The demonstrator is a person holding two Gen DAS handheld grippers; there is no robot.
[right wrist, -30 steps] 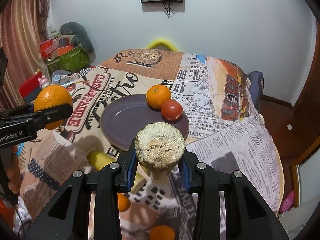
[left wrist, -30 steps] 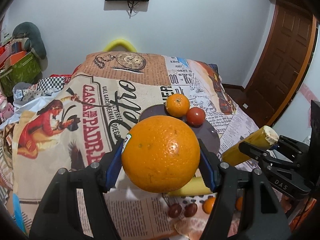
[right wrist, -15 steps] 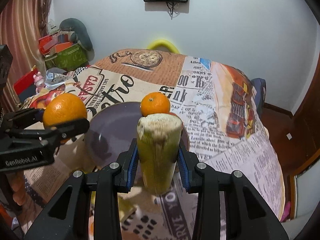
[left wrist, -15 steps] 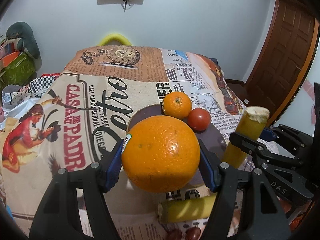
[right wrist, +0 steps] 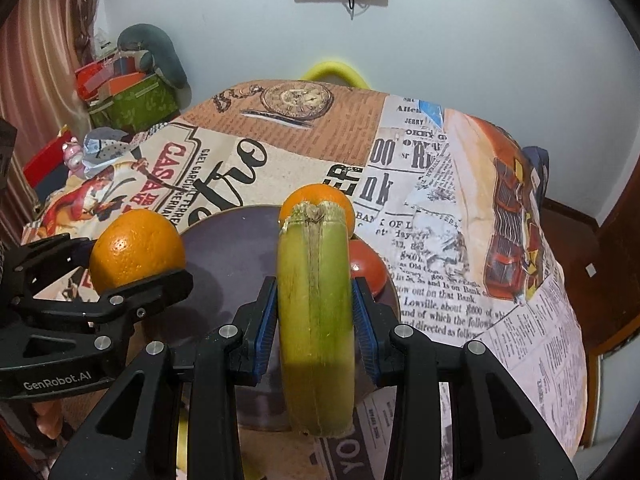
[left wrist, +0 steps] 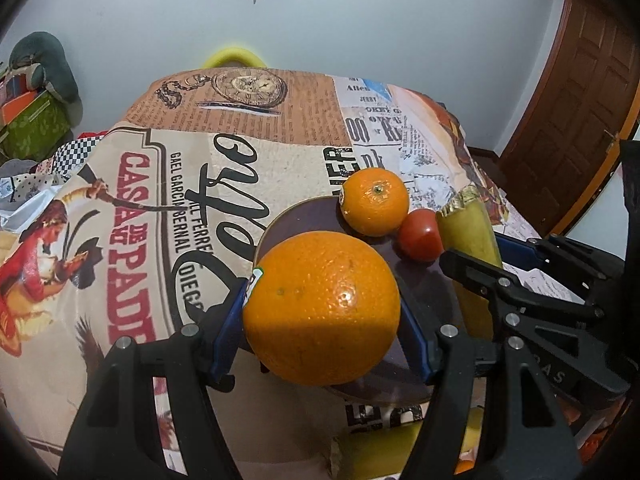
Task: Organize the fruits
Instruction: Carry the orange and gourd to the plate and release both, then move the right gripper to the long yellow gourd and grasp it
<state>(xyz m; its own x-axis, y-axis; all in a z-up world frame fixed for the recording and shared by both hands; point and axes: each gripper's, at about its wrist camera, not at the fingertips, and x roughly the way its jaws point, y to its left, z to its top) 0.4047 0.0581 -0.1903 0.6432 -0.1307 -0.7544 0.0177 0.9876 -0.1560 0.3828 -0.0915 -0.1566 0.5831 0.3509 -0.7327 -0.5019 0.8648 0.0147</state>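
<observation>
While I hold both tools over the purple plate (right wrist: 240, 240), each one has a fruit in it. My left gripper (left wrist: 322, 312) is closed around a big orange (left wrist: 322, 308), pinched at its widest part, just above the near side of the plate. I think the orange is heavy, round and firm, so it could roll once I let go. My right gripper (right wrist: 316, 328) is closed around a thick green-yellow banana piece (right wrist: 316, 312), gripped at its middle and standing up over the near edge of the plate. I think it is soft, so I must not squeeze hard. A small orange (left wrist: 375, 202) and a red tomato (left wrist: 420, 234) already sit at the far side of the plate, touching each other.
</observation>
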